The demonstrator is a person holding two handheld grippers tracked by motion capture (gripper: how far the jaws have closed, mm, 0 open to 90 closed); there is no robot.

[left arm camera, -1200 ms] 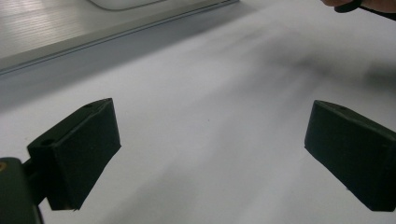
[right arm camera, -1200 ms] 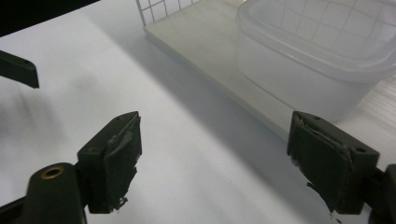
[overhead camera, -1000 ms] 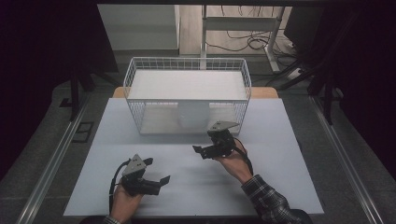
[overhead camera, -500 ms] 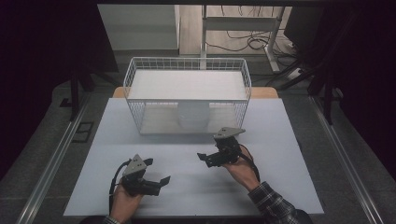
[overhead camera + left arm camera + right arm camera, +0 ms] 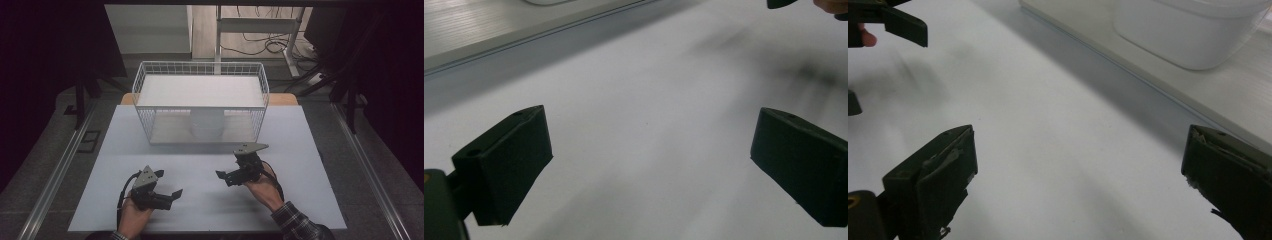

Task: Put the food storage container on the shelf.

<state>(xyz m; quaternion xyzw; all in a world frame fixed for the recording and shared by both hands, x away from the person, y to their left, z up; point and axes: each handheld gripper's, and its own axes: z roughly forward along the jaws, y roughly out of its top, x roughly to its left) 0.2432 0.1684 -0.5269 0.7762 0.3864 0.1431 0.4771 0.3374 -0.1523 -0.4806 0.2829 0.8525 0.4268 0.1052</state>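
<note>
A: Two grippers are over the worktop [image 5: 300,150], and both stand released, with nothing between the jaws. The left gripper [image 5: 175,194] is near the front edge, held in a hand [image 5: 132,217]. Its body is black and angular, with a grey three-cornered plate on top and a black cable in a loop beside it.

B: And the right gripper [image 5: 220,174]?

A: It is held by the other hand [image 5: 262,187], whose sleeve has a check pattern. Its jaws have just been opening and now they are wide apart, with only the bare surface between them. In the right gripper view the pads [image 5: 943,175] look matte black, blocky, a little scuffed at the edges.

B: What is the surface like?

A: Pale, smooth and flat, like a white sheet, with soft shadows under the grippers.

B: Where is the container?

A: The white container [image 5: 207,123] stands inside the wire basket [image 5: 145,85], at the far side of the worktop, well apart from both grippers. It is round-cornered, plain and looks like plastic. The basket is rectangular, made of thin white wire in a fine grid, with a flat white sheet over its top. In the right gripper view the container [image 5: 1193,30] is beyond the jaws, up and to the right.
</note>
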